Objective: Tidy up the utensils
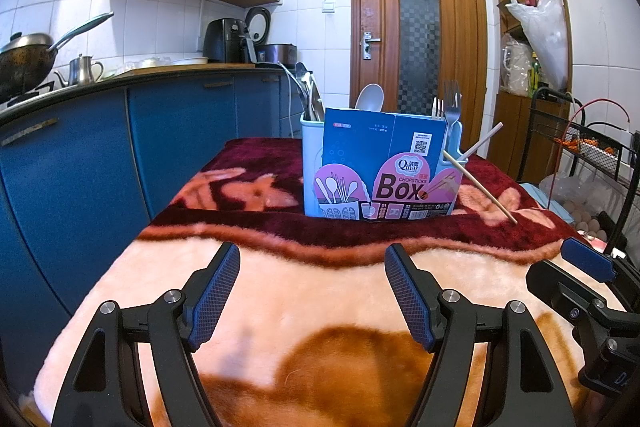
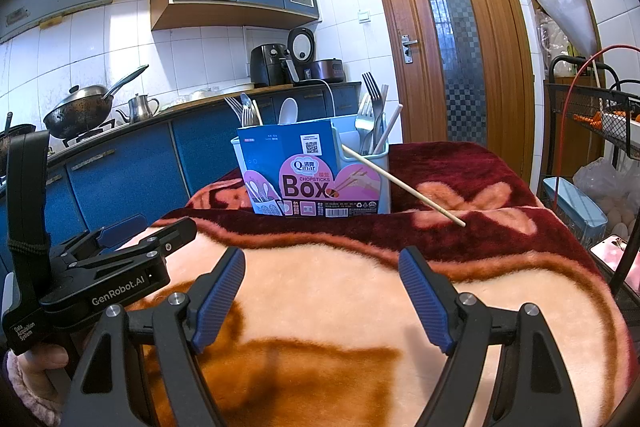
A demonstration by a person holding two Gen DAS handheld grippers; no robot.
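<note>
A pale blue utensil holder (image 1: 310, 163) (image 2: 382, 183) with a blue and pink "Chopsticks Box" label stands at the far middle of the blanket-covered table. It holds forks (image 1: 452, 103) (image 2: 372, 95), spoons (image 1: 370, 97) (image 2: 288, 111) and a white stick. One wooden chopstick (image 1: 480, 189) (image 2: 404, 187) leans against its right side, tip on the blanket. My left gripper (image 1: 312, 291) is open and empty, well short of the holder. My right gripper (image 2: 322, 295) is open and empty too. Each shows at the edge of the other's view.
The table wears a plush pink, maroon and brown blanket (image 1: 320, 291) (image 2: 328, 303). Blue kitchen cabinets (image 1: 120, 147) with a wok and kettle run along the left. A wooden door (image 1: 416, 27) stands behind. A black wire rack (image 1: 592, 147) stands at the right.
</note>
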